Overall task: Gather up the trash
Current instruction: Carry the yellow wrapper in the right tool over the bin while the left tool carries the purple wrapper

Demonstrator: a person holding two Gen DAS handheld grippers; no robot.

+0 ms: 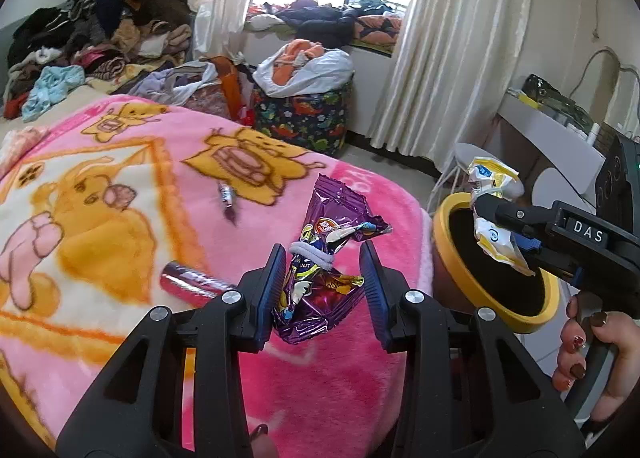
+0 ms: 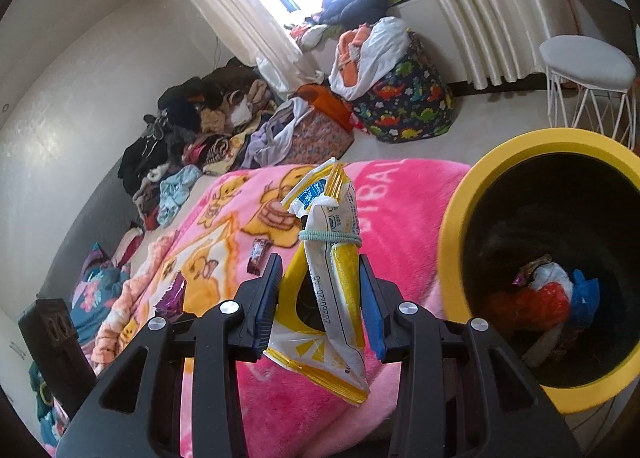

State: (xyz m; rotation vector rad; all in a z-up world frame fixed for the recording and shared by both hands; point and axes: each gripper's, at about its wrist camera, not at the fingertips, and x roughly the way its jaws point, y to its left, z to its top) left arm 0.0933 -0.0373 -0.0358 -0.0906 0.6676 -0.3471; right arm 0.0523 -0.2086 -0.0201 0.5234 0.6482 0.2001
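Observation:
A crumpled purple snack wrapper (image 1: 320, 290) with a white band around it hangs between the blue pads of my left gripper (image 1: 322, 254), which is shut on it above the pink blanket (image 1: 132, 186). In the right wrist view, my right gripper (image 2: 319, 260) is shut on a yellow-and-white wrapper (image 2: 332, 298) tied with a green band. Seen from the left wrist, that gripper (image 1: 494, 218) holds its wrapper (image 1: 492, 234) over the mouth of the yellow-rimmed bin (image 1: 448, 226). The bin (image 2: 452, 250) stands at the bed's right edge with trash inside. A red wrapper (image 1: 188, 282) and a small dark one (image 1: 227, 200) lie on the blanket.
Clothes are piled (image 1: 92, 30) at the bed's far side. A dinosaur-print basket (image 2: 408, 110) stuffed with laundry stands on the floor by the curtains. A white wire stool (image 2: 588, 74) is beyond the bin. A hand (image 1: 580, 354) grips the right gripper's handle.

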